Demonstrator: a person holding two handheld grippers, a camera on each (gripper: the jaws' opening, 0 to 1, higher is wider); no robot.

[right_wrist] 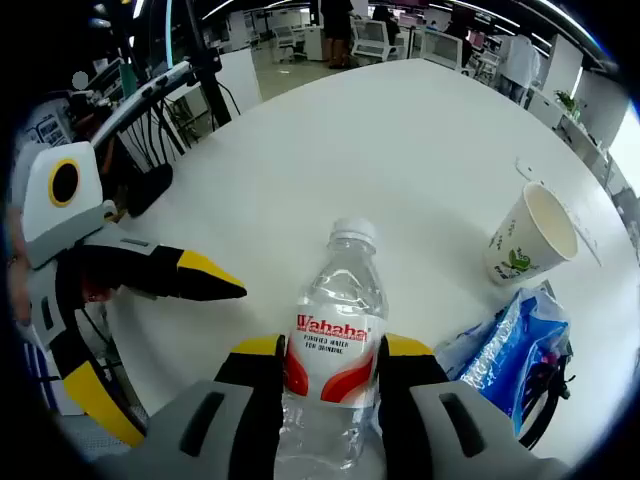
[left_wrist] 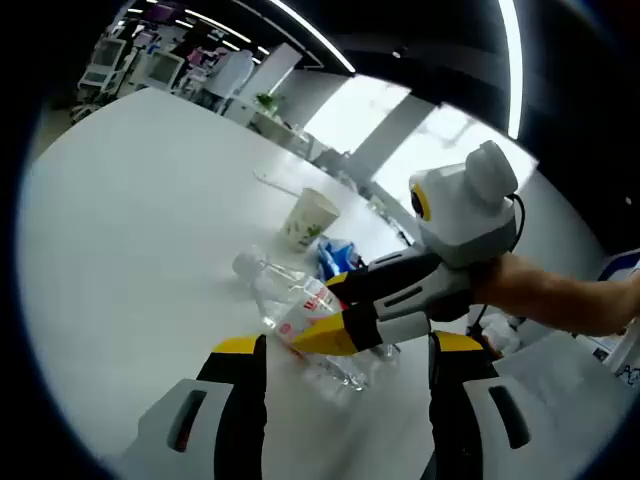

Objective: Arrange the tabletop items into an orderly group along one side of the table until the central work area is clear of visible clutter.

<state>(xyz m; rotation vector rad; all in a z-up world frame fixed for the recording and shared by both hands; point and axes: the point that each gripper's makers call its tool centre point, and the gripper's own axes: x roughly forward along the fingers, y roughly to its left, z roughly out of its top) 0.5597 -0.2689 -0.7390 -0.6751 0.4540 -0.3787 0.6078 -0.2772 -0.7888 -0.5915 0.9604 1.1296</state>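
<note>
A clear water bottle (right_wrist: pixel 335 320) with a white cap and a red and white label sits between my right gripper's (right_wrist: pixel 333 352) jaws, which are shut on its body. In the left gripper view the same bottle (left_wrist: pixel 285 300) lies slanted low over the white table, cap to the upper left, with the right gripper (left_wrist: pixel 320 312) clamped on it from the right. My left gripper (left_wrist: pixel 347 345) stands open just in front of the bottle, holding nothing. Seen from the right gripper view, the left gripper (right_wrist: pixel 185 365) is spread wide to the left of the bottle. A paper cup (right_wrist: pixel 530 235) (left_wrist: pixel 310 218) stands beyond, next to a blue packet (right_wrist: pixel 510 350) (left_wrist: pixel 335 258).
The white table (right_wrist: pixel 400 130) stretches far ahead with much bare surface. A thin white strip (right_wrist: pixel 525 170) lies past the cup. Black cables and a dark object (right_wrist: pixel 150 190) hang at the table's left edge. Office desks and chairs stand in the background.
</note>
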